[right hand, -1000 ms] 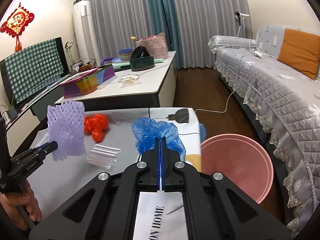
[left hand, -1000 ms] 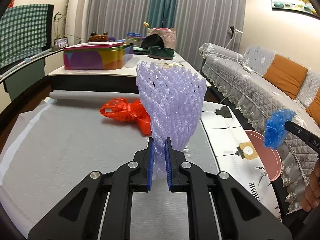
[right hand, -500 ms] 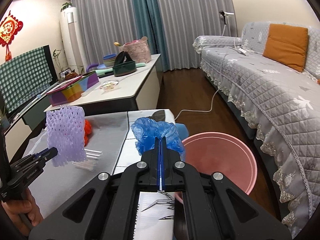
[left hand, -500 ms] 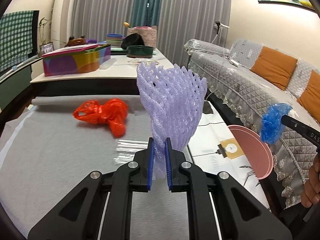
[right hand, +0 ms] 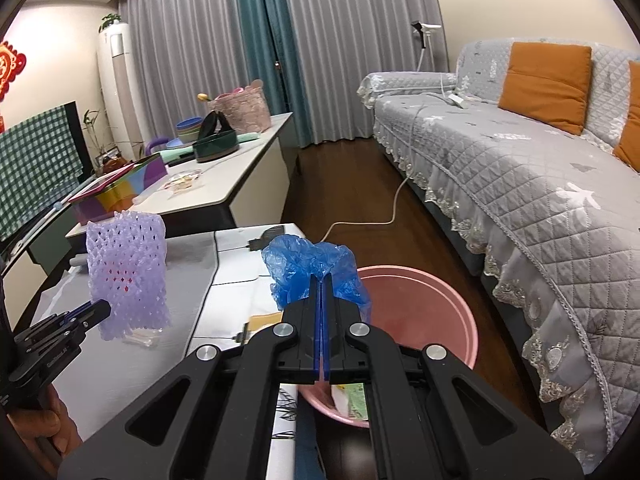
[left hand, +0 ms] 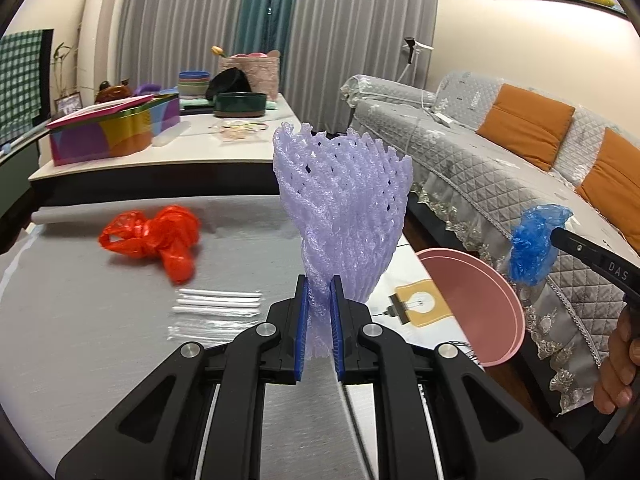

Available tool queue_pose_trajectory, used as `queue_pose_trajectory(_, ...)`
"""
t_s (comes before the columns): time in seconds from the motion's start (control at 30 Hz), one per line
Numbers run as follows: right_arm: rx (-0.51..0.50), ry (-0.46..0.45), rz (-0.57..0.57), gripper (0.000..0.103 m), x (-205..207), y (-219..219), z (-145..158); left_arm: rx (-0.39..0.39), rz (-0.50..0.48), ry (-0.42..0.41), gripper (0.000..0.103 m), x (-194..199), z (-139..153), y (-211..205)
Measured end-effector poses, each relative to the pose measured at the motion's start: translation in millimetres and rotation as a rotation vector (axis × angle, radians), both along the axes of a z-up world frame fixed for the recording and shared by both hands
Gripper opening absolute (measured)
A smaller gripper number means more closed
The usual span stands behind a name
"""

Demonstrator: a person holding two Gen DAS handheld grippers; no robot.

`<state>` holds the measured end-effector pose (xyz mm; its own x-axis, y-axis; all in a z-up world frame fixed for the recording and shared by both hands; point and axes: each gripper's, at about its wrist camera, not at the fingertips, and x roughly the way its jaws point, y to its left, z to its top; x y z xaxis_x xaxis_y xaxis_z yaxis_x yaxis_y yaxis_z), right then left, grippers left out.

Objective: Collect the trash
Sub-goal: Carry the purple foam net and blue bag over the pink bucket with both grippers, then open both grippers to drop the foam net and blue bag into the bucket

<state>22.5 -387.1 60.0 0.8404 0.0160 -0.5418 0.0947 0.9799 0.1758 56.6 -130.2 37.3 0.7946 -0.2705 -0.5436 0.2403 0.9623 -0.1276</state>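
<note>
My left gripper [left hand: 319, 288] is shut on a purple foam fruit net [left hand: 344, 208] and holds it upright above the grey table; the net also shows in the right wrist view [right hand: 126, 276]. My right gripper [right hand: 322, 284] is shut on a crumpled blue plastic bag [right hand: 316, 268], held over the near rim of the pink bin [right hand: 424, 312]. From the left wrist view the blue bag [left hand: 534, 246] hangs above and right of the pink bin [left hand: 480, 304]. A red plastic bag [left hand: 156, 236] and clear straw wrappers [left hand: 218, 304] lie on the table.
The bin stands on the floor between the table's right edge and a grey sofa [right hand: 520, 184]. Some paper trash [right hand: 352, 400] lies inside it. A second table [left hand: 160, 148] behind carries a colourful tin, bowls and a basket. A cable [right hand: 384, 216] runs across the floor.
Both grippers have moved right, toward the bin. The blue bag went from over the table edge to over the bin's rim. The purple net followed, still over the table.
</note>
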Motion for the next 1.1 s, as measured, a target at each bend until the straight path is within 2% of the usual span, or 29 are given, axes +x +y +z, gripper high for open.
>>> queue_pose_trajectory(0.57,-0.008,0.014,-0.089,0.001,3.3,-50.1,-11.1,0.01,-0.121,0.005,0.011,9.0,-3.5,-72.4)
queue_pose_trajectory(1.1,0.02,0.071,-0.126,0.0,23.5,-78.5,-36.4,0.054,-0.217,0.03,0.011,48.1,-19.0,-149.6)
